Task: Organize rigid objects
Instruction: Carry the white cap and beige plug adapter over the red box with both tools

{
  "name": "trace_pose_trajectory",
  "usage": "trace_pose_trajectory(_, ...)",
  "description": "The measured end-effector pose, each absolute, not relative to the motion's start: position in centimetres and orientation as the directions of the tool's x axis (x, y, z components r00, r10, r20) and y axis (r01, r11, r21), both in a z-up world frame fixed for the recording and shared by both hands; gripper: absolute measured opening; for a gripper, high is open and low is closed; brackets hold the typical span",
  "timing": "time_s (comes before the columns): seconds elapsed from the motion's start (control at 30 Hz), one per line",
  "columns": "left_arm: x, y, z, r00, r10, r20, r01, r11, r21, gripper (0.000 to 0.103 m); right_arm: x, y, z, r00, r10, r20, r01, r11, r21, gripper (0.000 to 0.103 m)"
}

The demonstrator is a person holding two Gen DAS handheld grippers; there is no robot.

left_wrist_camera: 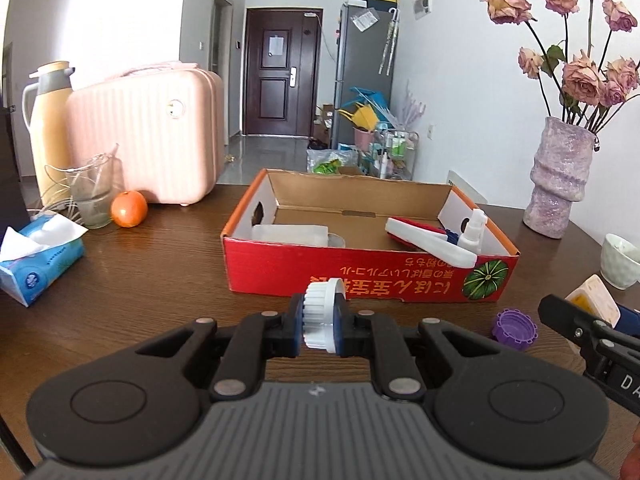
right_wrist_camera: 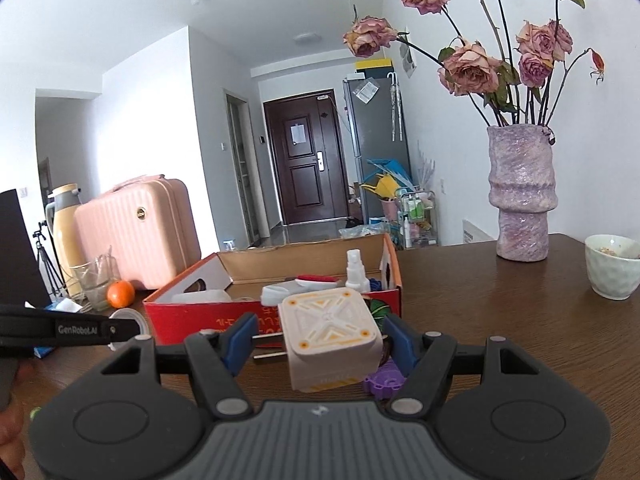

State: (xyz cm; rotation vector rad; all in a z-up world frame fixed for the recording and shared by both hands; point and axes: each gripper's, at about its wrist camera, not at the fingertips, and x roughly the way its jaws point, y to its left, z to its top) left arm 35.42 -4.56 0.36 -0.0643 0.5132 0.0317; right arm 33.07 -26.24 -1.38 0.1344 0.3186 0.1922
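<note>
1. The left gripper is clenched on a white ribbed cap, which stands on edge between the blue pads, its ridged rim poking up above the fingertips.
2. Just beyond those jaws sits a red cardboard box, open at the top, its printed front wall facing the gripper. Inside it, ahead and to the right of the jaws, lie a white-and-red flat object and a small white spray bottle; ahead and slightly left lies a white plastic container.
3. To the right of the left jaws, a purple cap rests on the wooden table, just beside the tip of the other gripper.
4. The right gripper grasps a cream plug adapter with orange markings. Its two metal prongs point towards the left finger, and the right pad is hidden behind the adapter's body.
5. Directly beneath that adapter, between the right jaws, the purple cap shows as a sliver on the table.
6. Beyond the right jaws stands the same red box, the spray bottle upright at its far right end.
7. Well off to the right of both grippers stand a lilac vase of dried roses and a white cup; far left are an orange, a tissue pack and a pink case.
</note>
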Motion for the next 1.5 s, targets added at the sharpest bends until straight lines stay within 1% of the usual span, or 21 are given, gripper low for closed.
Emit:
trace_pose_trajectory(0.13, 34.9, -4.4, 0.7, 0.875, 0.028, -0.484, -0.064, 0.996, -0.059, 0.015, 33.1, -25.9, -0.8, 0.928, 0.236, -0.289, -0.196, 0.967, 0.161, 0.068)
trace_pose_trajectory(0.43, 35.9, -3.9, 1.2, 0.868, 0.071, -0.491, -0.122, 0.990, -0.072, 0.015, 34.1, -25.1, 0.9, 0.926, 0.270, -0.264, -0.255, 0.963, 0.088, 0.068)
trace_pose_trajectory(0.63, 37.0, -3.8, 1.8, 0.869, 0.095, -0.486, -0.145, 0.987, -0.065, 0.015, 35.5, -24.6, 2.0, 0.925, 0.288, -0.249, -0.279, 0.958, 0.071, 0.068)
trace_pose_trajectory(0.9, 39.0, -3.2, 2.4, 0.860, 0.115, -0.498, -0.183, 0.979, -0.088, 0.015, 37.8, -24.2, 2.5, 0.924, 0.302, -0.235, -0.292, 0.953, 0.077, 0.068)
trace_pose_trajectory(1.33, 42.5, -3.7, 3.7, 0.864, 0.161, -0.477, -0.217, 0.974, -0.064, 0.015, 41.5, -23.8, 3.6, 0.921, 0.320, -0.222, -0.307, 0.947, 0.088, 0.068)
trace_pose_trajectory(1.5, 44.5, -3.7, 3.8, 0.853, 0.183, -0.489, -0.237, 0.970, -0.050, 0.015, 43.0, -23.4, 3.7, 0.920, 0.319, -0.229, -0.308, 0.948, 0.082, 0.068)
